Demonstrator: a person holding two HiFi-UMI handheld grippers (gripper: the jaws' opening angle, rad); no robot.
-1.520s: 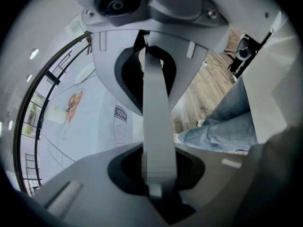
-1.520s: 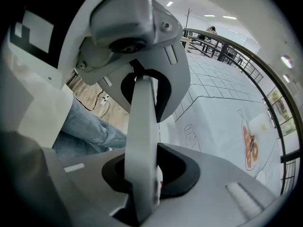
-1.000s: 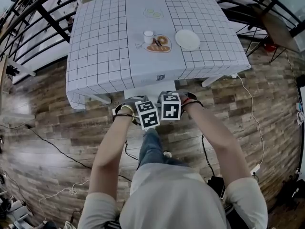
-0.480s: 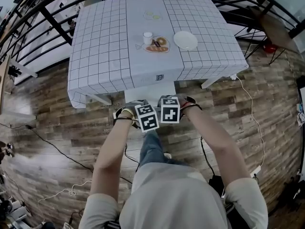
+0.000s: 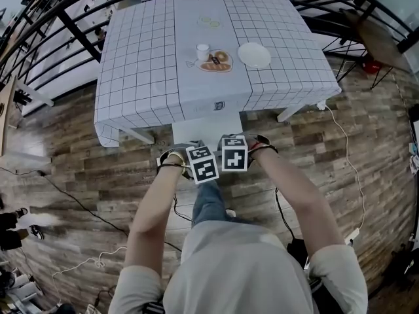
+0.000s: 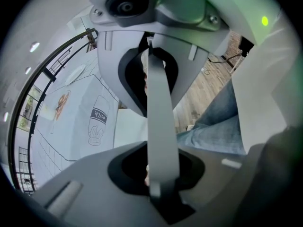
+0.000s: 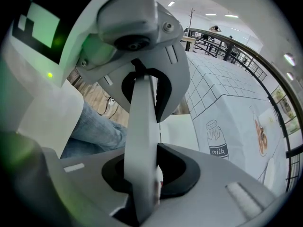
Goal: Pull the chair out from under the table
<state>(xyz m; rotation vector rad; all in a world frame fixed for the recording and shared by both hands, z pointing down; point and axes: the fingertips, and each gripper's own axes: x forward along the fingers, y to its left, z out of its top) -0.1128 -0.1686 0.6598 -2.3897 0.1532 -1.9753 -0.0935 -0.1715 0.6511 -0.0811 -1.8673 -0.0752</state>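
Sliding out a little further than a second ago, the white chair (image 5: pixel 204 127) shows more of its seat at the 6 o'clock edge of the checked surface (image 5: pixel 147 64). Side by side at the chair's 6 o'clock end, the left gripper (image 6: pixel 159 126) and right gripper (image 7: pixel 144 126) each clamp its thin grey back rail (image 6: pixel 161 91).

White chair (image 5: pixel 204 126) stands upright, seat partly out from under the grid-clothed table (image 5: pixel 150 64).

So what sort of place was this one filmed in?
Probably a staged dining corner in a lab or studio: a cloth-covered table set with a plate, loose cables on a wood-look floor, and a black railing behind.
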